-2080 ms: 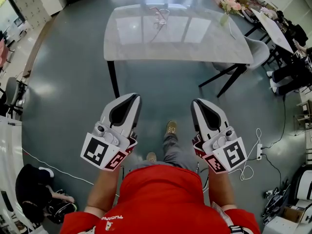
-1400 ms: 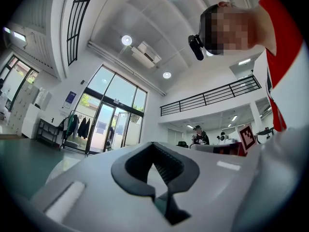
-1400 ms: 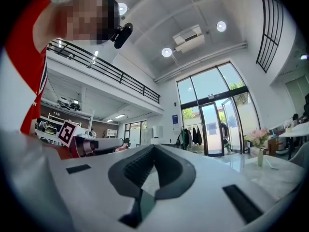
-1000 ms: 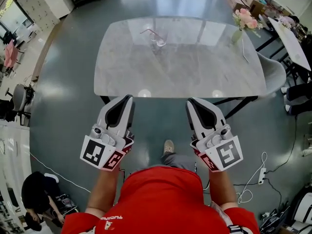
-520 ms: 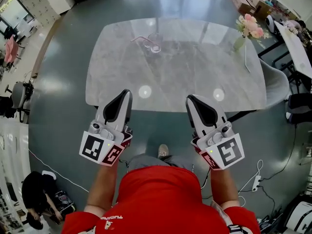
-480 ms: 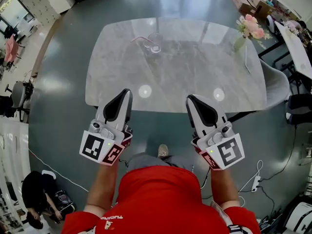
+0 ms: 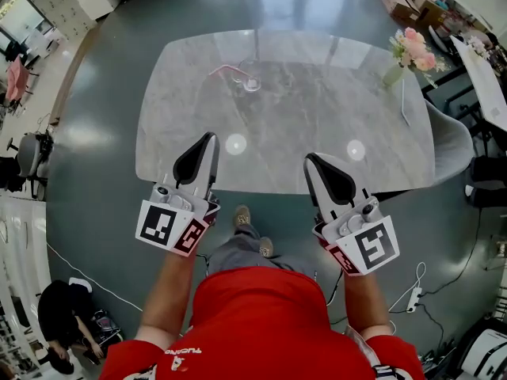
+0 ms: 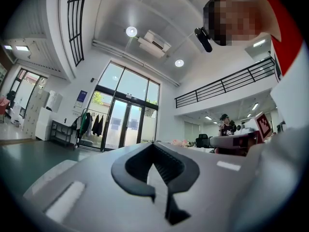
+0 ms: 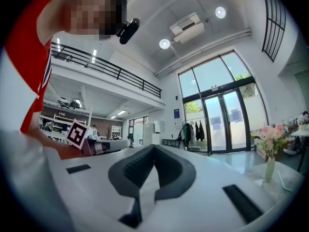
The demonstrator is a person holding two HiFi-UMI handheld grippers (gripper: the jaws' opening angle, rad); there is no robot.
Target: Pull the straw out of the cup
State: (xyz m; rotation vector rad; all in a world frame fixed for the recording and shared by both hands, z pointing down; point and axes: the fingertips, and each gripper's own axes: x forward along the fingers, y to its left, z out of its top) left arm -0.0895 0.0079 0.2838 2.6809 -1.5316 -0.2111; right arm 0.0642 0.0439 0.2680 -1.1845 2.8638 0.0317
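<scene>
Head view: my left gripper [image 7: 209,138] and right gripper [image 7: 310,159], both closed, mid-frame; cup [image 7: 252,82], straw [image 7: 224,69] above; flowers [image 7: 413,44] upper right.

A pale grey marbled surface [image 7: 317,109] with rounded corners stands on a glossy dark grey floor [image 7: 103,133]; two round glints of light show near its front edge; toward the far left sits a clear cup [image 7: 251,82] with a pink straw [image 7: 226,69] leaning out to the left; at the far right corner stands a slim vase [image 7: 394,74] of pink flowers [image 7: 417,44]; a thin white strip [image 7: 404,101] lies just beside the vase, along the right edge.
</scene>
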